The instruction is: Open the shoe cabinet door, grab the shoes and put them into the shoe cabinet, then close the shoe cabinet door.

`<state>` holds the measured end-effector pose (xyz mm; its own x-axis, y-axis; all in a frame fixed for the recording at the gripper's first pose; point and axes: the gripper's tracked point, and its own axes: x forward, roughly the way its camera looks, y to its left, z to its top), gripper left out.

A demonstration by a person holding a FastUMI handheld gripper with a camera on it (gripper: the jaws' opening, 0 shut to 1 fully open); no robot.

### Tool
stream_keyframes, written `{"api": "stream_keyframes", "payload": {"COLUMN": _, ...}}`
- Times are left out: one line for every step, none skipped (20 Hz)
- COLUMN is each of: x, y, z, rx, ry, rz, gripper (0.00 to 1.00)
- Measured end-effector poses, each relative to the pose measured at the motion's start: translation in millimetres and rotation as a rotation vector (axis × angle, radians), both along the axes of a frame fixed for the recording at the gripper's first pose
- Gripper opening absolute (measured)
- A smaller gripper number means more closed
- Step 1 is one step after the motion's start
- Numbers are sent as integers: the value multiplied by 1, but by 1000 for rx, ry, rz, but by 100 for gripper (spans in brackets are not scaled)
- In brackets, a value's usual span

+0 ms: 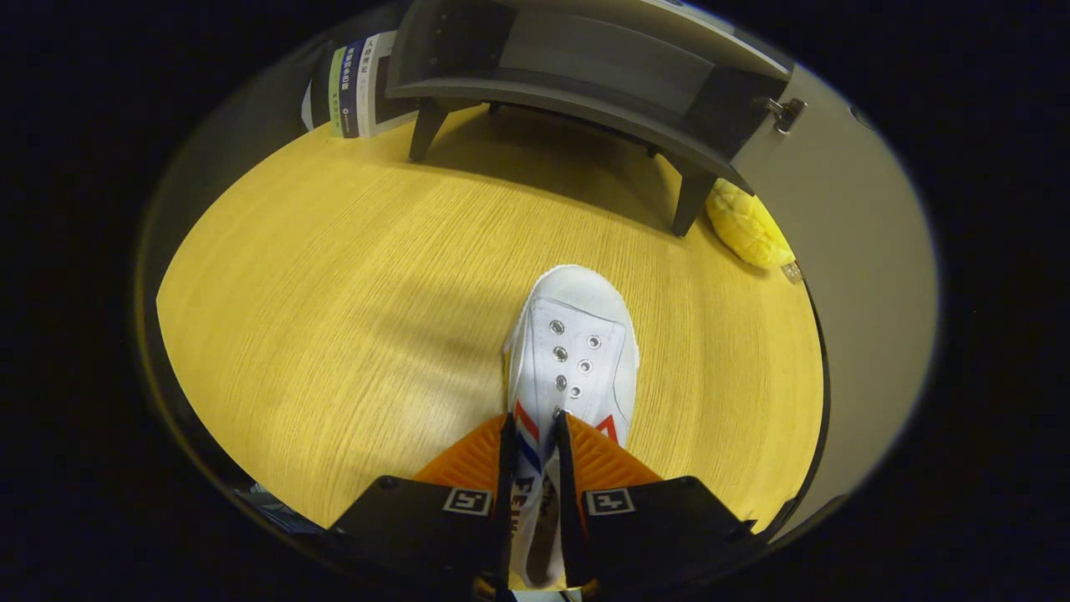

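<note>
Shoe (577, 351) side pinched in jaws, toe ahead

shoe (573, 351): heel end hidden behind the fingers (577, 468); only a thin strip of its side shows in the gap btwn them.
gripper (533, 435): rear body cut off at the view's bottom.
cabinet (577, 75): top cut off; interior dark, contents can't tell.
door (844, 276): far edge cut off.
books (355, 88): partly behind cabinet's side; spine text too small.
yellow thing (746, 227): part hidden by cabinet leg; what it is, can't tell.
</note>
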<state>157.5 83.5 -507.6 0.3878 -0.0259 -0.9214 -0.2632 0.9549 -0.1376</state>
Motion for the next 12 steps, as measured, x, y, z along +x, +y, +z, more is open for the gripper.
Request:
{"api": "stream_keyframes", "payload": {"x": 4, "y": -2, "z": -4, "rx": 5, "ry": -7, "rz": -2, "gripper": 27}}
{"api": "stream_keyframes", "payload": {"x": -2, "y": -1, "z": 4, "rx": 10, "ry": -3, "rz": 18, "gripper": 17}}
{"api": "stream_keyframes", "payload": {"x": -1, "y": -1, "z": 3, "rx": 19, "ry": -8, "rz": 20, "gripper": 17}}
{"api": "stream_keyframes", "payload": {"x": -2, "y": -1, "z": 8, "rx": 31, "ry": -4, "rz": 18, "gripper": 12}}
{"api": "stream_keyframes", "payload": {"x": 0, "y": -1, "z": 1, "rx": 41, "ry": 1, "rz": 21, "gripper": 8}}
{"api": "stream_keyframes", "payload": {"x": -2, "y": 0, "z": 3, "rx": 53, "ry": 10, "rz": 14, "gripper": 7}}
{"api": "stream_keyframes", "payload": {"x": -3, "y": 0, "z": 4, "rx": 71, "ry": 14, "rz": -1, "gripper": 8}}
{"api": "stream_keyframes", "payload": {"x": -4, "y": 5, "z": 2, "rx": 111, "ry": 18, "rz": -28, "gripper": 8}}
{"api": "stream_keyframes", "payload": {"x": 0, "y": 4, "z": -3, "rx": 117, "ry": 22, "rz": -32, "gripper": 7}}
{"api": "stream_keyframes", "payload": {"x": -2, "y": 2, "z": 6, "rx": 113, "ry": 12, "rz": -28, "gripper": 2}}
{"api": "stream_keyframes", "payload": {"x": -3, "y": 2, "z": 7, "rx": 111, "ry": 9, "rz": -33, "gripper": 2}}
{"api": "stream_keyframes", "payload": {"x": -3, "y": 2, "z": 10, "rx": 116, "ry": 6, "rz": -49, "gripper": 2}}
